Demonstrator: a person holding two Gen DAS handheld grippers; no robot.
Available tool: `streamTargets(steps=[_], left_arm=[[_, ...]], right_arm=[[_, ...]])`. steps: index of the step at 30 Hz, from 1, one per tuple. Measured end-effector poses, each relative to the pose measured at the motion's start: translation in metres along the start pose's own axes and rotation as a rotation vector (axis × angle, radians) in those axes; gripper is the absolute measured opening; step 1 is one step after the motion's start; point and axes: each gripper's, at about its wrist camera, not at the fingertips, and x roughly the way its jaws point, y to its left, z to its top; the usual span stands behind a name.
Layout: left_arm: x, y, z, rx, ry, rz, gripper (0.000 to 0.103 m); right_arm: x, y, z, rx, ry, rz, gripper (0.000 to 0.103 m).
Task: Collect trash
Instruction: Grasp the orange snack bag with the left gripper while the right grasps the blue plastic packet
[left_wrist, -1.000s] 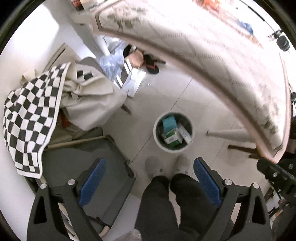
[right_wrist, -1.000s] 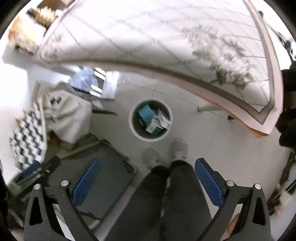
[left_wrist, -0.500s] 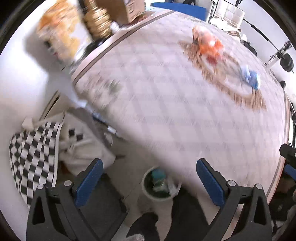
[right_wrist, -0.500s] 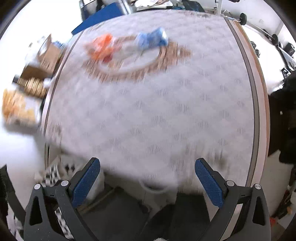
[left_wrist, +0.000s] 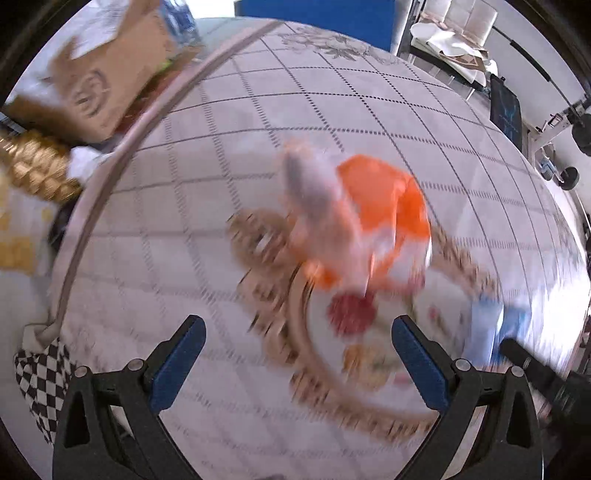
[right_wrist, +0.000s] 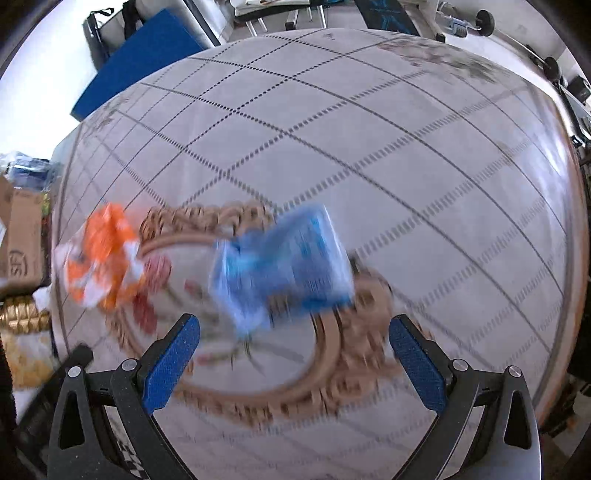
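Both our left tongs (left_wrist: 297, 352) and right tongs (right_wrist: 293, 350) gaped empty; the orange wrapper (left_wrist: 384, 218) and blue wrapper (right_wrist: 284, 266) lay mid-counter (right_wrist: 406, 155), uncollected.

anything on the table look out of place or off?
Yes. Two crumpled wrappers lie on the tablecloth's round centre motif: an orange and white one ahead of the left gripper, a blue one ahead of the right gripper. Both grippers are open and empty. Motion blur hides finer detail.
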Motion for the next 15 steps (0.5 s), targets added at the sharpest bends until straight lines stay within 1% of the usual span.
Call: streamTargets(steps=[1,4,5,6,8,11,13,14,15], left_arm=[[0.009,-0.002,0.011,-0.012,0.013,-0.005,0.103],[0.027,-0.007,0.028,-0.047,0.042,-0.032,0.102],[0.033,-0.007,0.033,-0.059,0.048,-0.043,0.101],[0.034,-0.008,0.036,-0.070,0.044,-0.052,0.095],[0.036,-0.007,0.040,-0.089,0.028,-0.049,0.049],[0.032,-0.002,0.041,-0.112,0.003,-0.058,0.035],[0.025,-0.001,0.038,-0.097,-0.023,-0.049,0.031],[0.021,-0.001,0.034,-0.086,-0.031,-0.047,0.027],[0.017,-0.001,0.030,-0.073,-0.040,-0.042,0.026]], right_arm=[[0.006,0.003,0.005,-0.007,0.003,0.004,0.103],[0.021,0.014,0.017,-0.040,0.009,-0.003,0.103],[0.026,0.019,0.019,-0.056,0.009,-0.022,0.103],[0.031,0.023,0.021,-0.075,0.010,-0.032,0.103],[0.038,0.029,0.024,-0.095,0.015,-0.053,0.103],[0.046,0.030,0.028,-0.102,0.022,-0.084,0.103],[0.048,0.030,0.029,-0.101,0.013,-0.092,0.101],[0.047,0.029,0.029,-0.103,0.004,-0.093,0.098],[0.045,0.027,0.027,-0.108,-0.002,-0.097,0.090]])
